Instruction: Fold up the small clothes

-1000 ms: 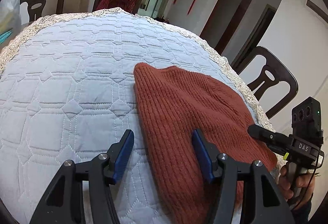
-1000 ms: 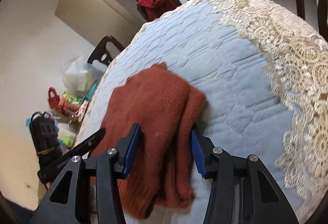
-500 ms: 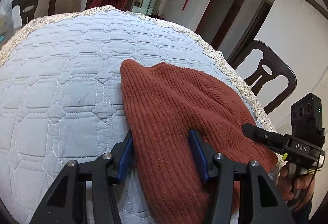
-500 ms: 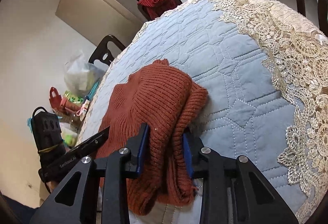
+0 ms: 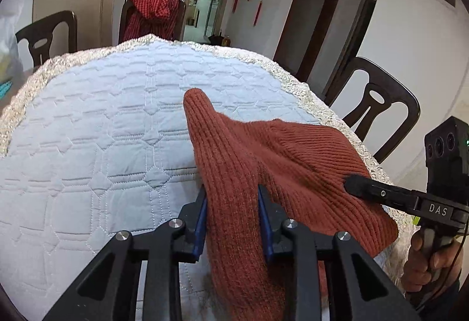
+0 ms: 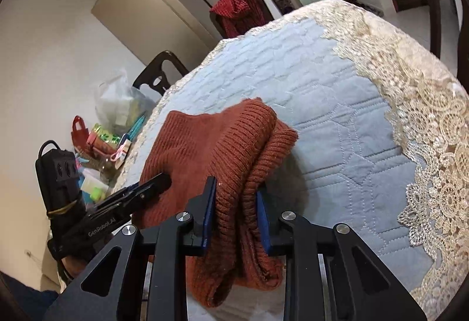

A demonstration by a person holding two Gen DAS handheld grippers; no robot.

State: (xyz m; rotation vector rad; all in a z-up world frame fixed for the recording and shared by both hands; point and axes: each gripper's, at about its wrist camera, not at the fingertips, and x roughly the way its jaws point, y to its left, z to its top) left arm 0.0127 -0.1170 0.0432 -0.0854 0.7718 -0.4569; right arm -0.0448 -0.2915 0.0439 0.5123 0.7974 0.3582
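Both claws just closed, now pinching rust knit garment, lifted off quilted table; left claw, right claw

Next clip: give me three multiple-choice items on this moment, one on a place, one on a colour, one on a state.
1. Where does the red checked garment hang?
A. On a chair back
B. On a door handle
C. On a wall hook

2. What colour is the knit garment on the quilted table cover?
A. Navy
B. Rust
C. Cream

3. What is the left gripper doing?
A. Standing open above bare cloth
B. Clamping the knit
C. Holding a hanger

Key: A, it drapes over a far chair; B, the ribbed knit is rust orange; C is wrong and B right, knit fills its closing jaws.
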